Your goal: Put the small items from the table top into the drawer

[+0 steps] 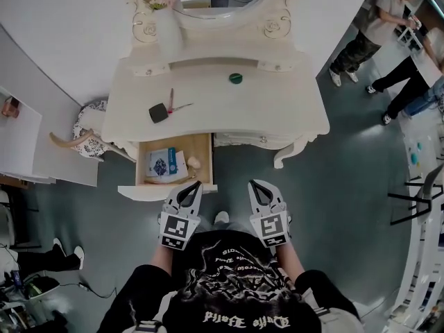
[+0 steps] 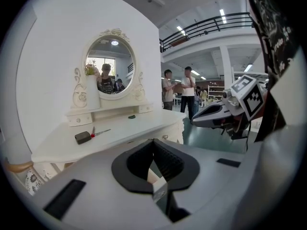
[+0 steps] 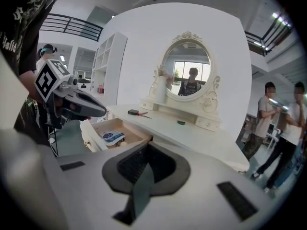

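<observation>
On the white dressing table (image 1: 291,109) lie a small black box (image 1: 158,112), a red-handled tool (image 1: 173,103) beside it, and a green round item (image 1: 236,78) further back. The box (image 2: 83,137) also shows in the left gripper view. The open drawer (image 1: 201,159) below the table's front left holds a blue-and-white packet (image 1: 162,164) and a small cream item (image 1: 193,163). My left gripper (image 1: 195,184) is shut and empty, just in front of the drawer's front panel. The right gripper (image 1: 254,184), level with it and to its right, is shut on nothing.
A round mirror (image 1: 222,5) and a white vase of flowers (image 1: 168,30) stand at the table's back. A patterned stool (image 1: 87,127) sits left of the table and a white desk (image 1: 21,144) further left. Two people (image 1: 388,33) stand at the far right.
</observation>
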### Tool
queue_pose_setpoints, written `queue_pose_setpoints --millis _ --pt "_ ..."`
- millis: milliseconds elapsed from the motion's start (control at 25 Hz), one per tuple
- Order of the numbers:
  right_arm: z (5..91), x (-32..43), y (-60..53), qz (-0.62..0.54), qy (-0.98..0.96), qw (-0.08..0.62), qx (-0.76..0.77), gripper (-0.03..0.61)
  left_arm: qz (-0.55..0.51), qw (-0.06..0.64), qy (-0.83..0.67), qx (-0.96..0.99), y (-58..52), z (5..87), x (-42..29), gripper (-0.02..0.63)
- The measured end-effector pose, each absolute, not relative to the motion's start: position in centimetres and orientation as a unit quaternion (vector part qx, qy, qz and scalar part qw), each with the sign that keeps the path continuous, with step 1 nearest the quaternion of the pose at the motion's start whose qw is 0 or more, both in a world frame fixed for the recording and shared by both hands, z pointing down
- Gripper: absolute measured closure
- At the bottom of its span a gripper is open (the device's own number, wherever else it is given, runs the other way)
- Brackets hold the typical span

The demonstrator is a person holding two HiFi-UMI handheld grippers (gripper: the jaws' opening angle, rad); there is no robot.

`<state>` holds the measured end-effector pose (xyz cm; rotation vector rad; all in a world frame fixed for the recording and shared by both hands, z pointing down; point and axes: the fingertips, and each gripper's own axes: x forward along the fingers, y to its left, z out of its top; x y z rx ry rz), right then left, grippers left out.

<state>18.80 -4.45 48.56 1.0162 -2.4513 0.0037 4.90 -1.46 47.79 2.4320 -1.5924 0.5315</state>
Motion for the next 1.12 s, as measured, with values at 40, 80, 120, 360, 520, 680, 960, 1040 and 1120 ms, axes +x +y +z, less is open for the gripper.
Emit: queue_pose_setpoints --millis 40,80,120,360,520,680,960,1040,1120 --pt "48.6 18.7 -4.5 0.002 -0.897 0.241 0.37 0.568 0.179 0.094 -0.538 0.819 -1.5 47.8 4.9 0.598" --pt "48.6 18.6 -4.6 0.003 -0.898 0.241 0.368 0.568 0.179 0.095 -0.539 0.818 -1.6 47.8 4.8 0.598" --pt "48.5 18.5 -4.7 0.003 -0.899 0.24 0.366 0.568 0.178 0.095 -0.541 0.817 -1.7 47.8 4.8 0.598" --pt "48.4 18.3 -5.1 0.003 -0.9 0.244 0.362 0.568 0.164 0.097 -0.549 0.814 -2.4 47.5 4.3 0.598" --pt "48.4 18.1 -6.1 0.014 -0.898 0.24 0.368 0.568 0.16 0.099 -0.557 0.809 -3.0 47.4 3.5 0.598" --pt "48.4 17.4 -7.6 0.015 -0.894 0.245 0.374 0.568 0.152 0.106 -0.561 0.807 -3.9 47.3 2.2 0.598" --pt "47.9 15.9 -11.0 0.04 -0.89 0.233 0.389 0.567 0.145 0.113 -0.563 0.806 -6.0 47.1 0.0 0.598" --pt "48.0 15.3 -12.0 0.047 -0.889 0.237 0.39 0.566 0.143 0.118 -0.563 0.805 -6.5 47.2 -0.7 0.598" --pt "47.8 14.8 -13.1 0.045 -0.887 0.241 0.392 0.566 0.142 0.123 -0.563 0.804 -7.1 47.2 -1.5 0.598"
